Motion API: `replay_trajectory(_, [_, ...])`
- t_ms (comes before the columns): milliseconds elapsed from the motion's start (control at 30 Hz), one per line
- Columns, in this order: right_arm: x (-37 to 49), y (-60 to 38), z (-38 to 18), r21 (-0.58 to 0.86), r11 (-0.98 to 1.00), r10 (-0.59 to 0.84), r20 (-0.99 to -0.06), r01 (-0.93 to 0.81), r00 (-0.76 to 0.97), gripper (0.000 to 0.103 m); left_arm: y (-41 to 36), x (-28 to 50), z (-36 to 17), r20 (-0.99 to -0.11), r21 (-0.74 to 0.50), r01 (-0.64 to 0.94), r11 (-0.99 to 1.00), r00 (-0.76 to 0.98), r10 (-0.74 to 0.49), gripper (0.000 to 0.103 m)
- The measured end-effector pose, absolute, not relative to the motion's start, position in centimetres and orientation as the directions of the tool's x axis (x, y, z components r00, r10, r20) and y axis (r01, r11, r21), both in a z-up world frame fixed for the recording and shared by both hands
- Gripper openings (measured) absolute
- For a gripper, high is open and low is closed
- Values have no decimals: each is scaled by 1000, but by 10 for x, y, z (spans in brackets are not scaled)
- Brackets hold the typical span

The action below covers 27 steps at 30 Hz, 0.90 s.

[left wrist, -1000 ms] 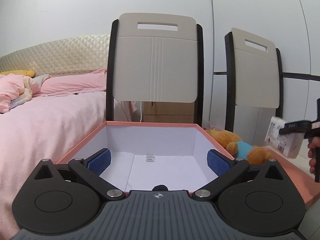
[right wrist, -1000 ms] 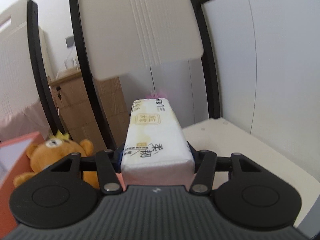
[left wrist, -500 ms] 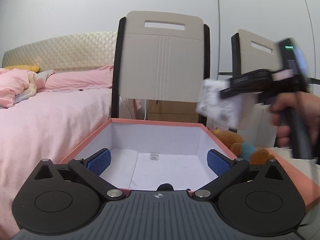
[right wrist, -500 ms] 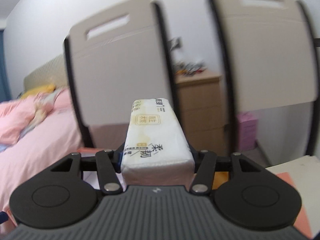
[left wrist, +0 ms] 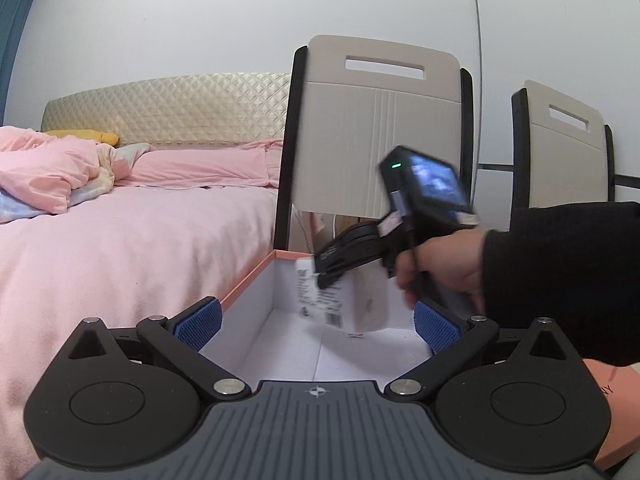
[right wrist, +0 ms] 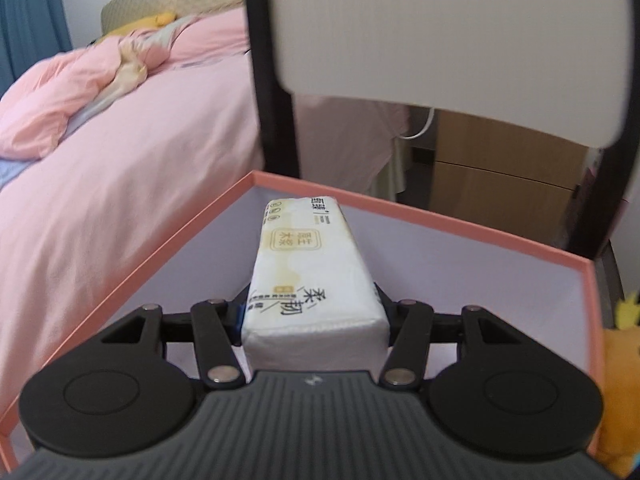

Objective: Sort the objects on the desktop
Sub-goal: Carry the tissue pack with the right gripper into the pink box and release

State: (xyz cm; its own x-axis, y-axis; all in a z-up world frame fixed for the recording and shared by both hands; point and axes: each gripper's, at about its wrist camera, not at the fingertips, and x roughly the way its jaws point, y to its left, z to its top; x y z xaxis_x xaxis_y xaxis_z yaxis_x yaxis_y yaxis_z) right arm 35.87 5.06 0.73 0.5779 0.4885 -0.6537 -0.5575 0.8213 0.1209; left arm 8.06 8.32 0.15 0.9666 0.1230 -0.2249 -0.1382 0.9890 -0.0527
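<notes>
My right gripper is shut on a white tissue pack with yellow print and holds it inside the pink box, above its white floor. The left wrist view shows that gripper tilted down into the box with the pack. My left gripper is open and empty at the box's near edge, blue pads wide apart.
An orange plush bear lies right of the box. Two beige chairs stand behind it. A pink bed fills the left. A wooden cabinet is behind the chair.
The right gripper has swung left with the tissue pack, from over the table's right side to above and down into the pink box. The left gripper stays open, turned slightly left.
</notes>
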Motion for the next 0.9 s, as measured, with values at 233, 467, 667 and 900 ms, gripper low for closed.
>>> replay_trajectory(233, [364, 77, -23, 101, 793, 481, -709, -600, 516, 57, 81, 82, 1, -229, -49, -120, 992, 968, 106, 103])
replay_trajectory(467, [367, 65, -23, 165, 800, 490, -734, -576, 471, 69, 80, 80, 2, -212, -50, -113, 992, 972, 100, 103])
replay_trajectory(667, [351, 43, 14, 176, 815, 514, -660, -553, 548, 93, 85, 80, 1, -219, -74, -116, 990, 971, 98, 103])
replay_trajectory(900, [312, -9, 72, 171, 826, 531, -558, -537, 638, 95, 83, 79, 2, -222, -85, -103, 991, 972, 82, 103])
